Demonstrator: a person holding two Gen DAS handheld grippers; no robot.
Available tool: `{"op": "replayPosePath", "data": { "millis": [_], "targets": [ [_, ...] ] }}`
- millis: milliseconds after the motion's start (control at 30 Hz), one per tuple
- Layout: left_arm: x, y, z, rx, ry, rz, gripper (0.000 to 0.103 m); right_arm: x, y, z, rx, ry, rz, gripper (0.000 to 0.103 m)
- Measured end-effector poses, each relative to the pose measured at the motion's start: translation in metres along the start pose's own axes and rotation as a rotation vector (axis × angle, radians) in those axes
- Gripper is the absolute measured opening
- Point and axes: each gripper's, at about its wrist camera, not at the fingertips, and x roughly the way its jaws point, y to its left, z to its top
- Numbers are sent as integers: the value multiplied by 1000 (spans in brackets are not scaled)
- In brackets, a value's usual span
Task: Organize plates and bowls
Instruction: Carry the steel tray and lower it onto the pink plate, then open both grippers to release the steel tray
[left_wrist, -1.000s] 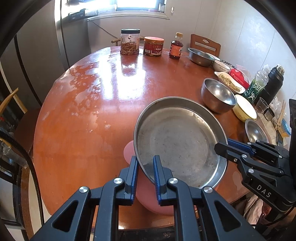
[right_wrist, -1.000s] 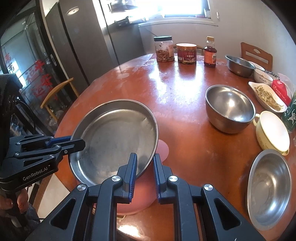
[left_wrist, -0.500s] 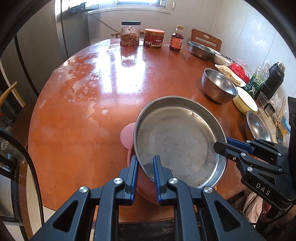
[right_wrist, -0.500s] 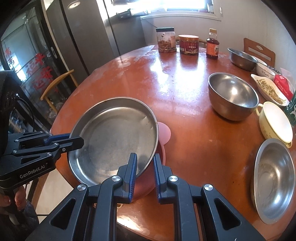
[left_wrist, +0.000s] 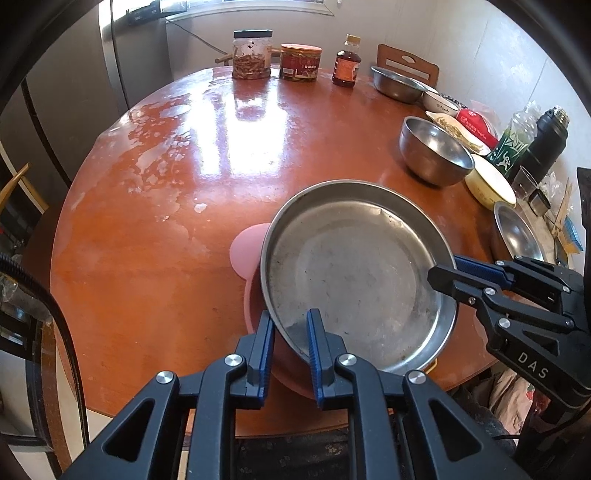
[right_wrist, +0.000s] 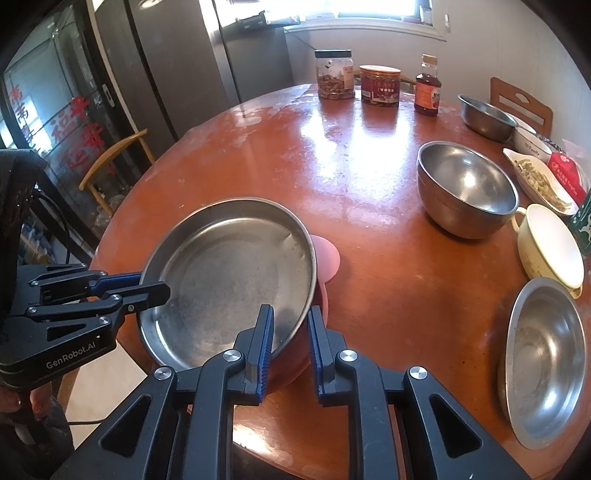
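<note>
i hold the steel plate (left_wrist: 354, 273) by opposite rims, so it sits level on the pink bowl (left_wrist: 246, 246) for stacking. left gripper (left_wrist: 290, 334) clamps the near-left rim; right gripper (right_wrist: 290, 328) on the plate's other rim, jaws opening.

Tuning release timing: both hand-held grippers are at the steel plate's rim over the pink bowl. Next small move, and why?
Probably open the left hand-held gripper too. The steel plate already seems to rest on the pink bowl near the table edge. The right hand-held gripper has its jaws opening with the rim between them, so holding one side alone could tip it.
</note>
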Motion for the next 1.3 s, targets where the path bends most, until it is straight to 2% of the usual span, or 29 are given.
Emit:
{"op": "replayPosePath", "data": {
  "millis": [833, 900, 967, 1067, 1167, 1300],
  "targets": [
    [1, 6, -2, -9, 22, -25, 18, -1, 4, -3, -10, 9, -11, 24],
    [-1, 7, -2, -15, 18, -26, 21, -1, 3, -3, -4, 5, -9, 26],
    [-4, 8, -2, -22, 10, -31, 23, -2, 1, -2, 2, 2, -5, 33],
    [-8, 8, -1, -26, -1, -27, 25, -4, 1, -2, 2, -6, -4, 34],
    [-14, 7, 1, -28, -18, -18, 33, -7, 0, -1, 5, -17, -5, 34],
    [-24, 4, 5, -33, -52, -29, 34, -16, -6, -2, 25, -41, -14, 35]
  ]
}}
